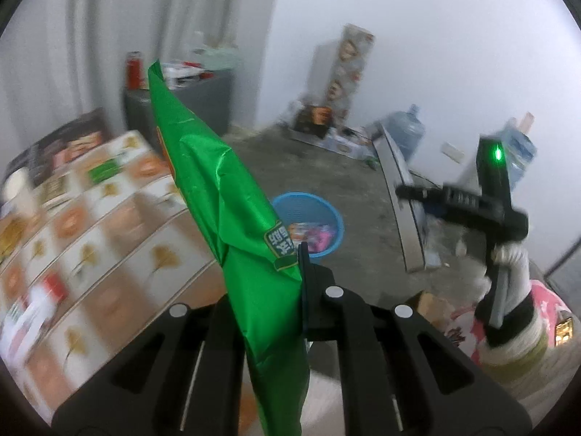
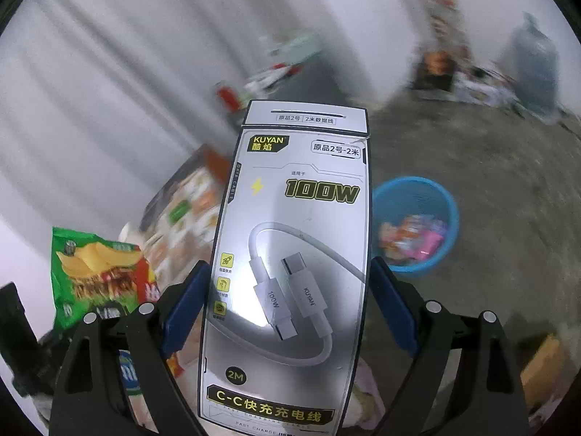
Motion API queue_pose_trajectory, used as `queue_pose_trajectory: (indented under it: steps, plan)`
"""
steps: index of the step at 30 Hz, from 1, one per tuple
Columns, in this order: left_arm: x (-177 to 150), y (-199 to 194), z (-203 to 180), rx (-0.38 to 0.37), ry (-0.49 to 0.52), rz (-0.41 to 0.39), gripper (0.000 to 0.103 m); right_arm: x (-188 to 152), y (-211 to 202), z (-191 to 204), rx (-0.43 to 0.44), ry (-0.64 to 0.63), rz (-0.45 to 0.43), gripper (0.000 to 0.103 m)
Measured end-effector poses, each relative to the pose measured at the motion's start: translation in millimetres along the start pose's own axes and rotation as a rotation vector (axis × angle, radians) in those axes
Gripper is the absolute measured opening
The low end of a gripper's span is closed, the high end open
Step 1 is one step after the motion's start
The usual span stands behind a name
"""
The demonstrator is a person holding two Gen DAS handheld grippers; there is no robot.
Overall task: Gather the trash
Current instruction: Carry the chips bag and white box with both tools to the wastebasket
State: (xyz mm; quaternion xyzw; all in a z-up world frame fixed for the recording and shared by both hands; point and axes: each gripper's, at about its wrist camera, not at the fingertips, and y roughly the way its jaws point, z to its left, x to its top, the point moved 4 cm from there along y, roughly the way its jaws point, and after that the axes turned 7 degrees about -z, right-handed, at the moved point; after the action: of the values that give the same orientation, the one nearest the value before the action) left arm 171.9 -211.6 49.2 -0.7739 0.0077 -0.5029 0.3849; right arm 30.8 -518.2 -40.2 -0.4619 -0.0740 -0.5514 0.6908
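Observation:
My left gripper (image 1: pixel 296 272) is shut on a crinkled green snack bag (image 1: pixel 218 189), which stands up edge-on between the jaws; only the right finger shows beside it. In the right wrist view, my right gripper (image 2: pixel 288 265) is shut on a silver charging-cable box (image 2: pixel 290 239), its blue pads (image 2: pixel 390 305) pressing both long sides. A blue waste basket (image 1: pixel 308 214) (image 2: pixel 417 196) holding several colourful wrappers stands on the floor ahead of both grippers. The right gripper's body (image 1: pixel 468 207), held by a white-gloved hand (image 1: pixel 508 265), is seen right of the basket. The same green bag (image 2: pixel 90 276) appears at lower left.
A table with a ginkgo-patterned cloth (image 1: pixel 109 225) and scattered packets lies to the left. A grey cabinet (image 1: pixel 196 98), a tall printed box (image 1: pixel 345 69), water jugs (image 1: pixel 406 130) and a leaning flat panel (image 1: pixel 395 189) line the far wall. The floor is bare concrete (image 1: pixel 326 167).

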Motion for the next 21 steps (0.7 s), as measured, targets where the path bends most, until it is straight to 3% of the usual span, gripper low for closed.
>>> queue_pose_trajectory:
  steps: [5,9,14,18,19,20,21]
  plan:
    - [25.9,98.7,-21.9,-0.126,0.022,0.095,0.006,-6.9,26.0,-70.2,-0.048,0.152,0.019,0.085]
    - [32.9,184.9,-23.8,-0.193,-0.001,0.191,0.006,-2.9,73.9,-113.3,-0.043,0.252,0.054,0.085]
    - [28.2,287.2,-22.8,-0.198,0.024,0.317,0.006,7.9,143.9,-138.2,-0.059,0.313,0.091,0.085]
    - [33.4,345.4,-20.6,-0.18,0.055,0.36,0.007,26.0,203.6,-154.2,-0.077,0.31,0.093,0.086]
    - [35.0,362.7,-19.5,-0.18,0.052,0.365,0.01,28.4,219.1,-161.0,-0.097,0.311,0.098,0.087]
    - [36.3,376.4,-19.8,-0.189,0.038,0.369,0.023,31.5,230.8,-166.6,-0.116,0.301,0.108,0.088]
    - [35.4,385.7,-19.8,-0.185,0.027,0.371,0.046,31.1,253.0,-174.0,-0.154,0.276,0.131,0.091]
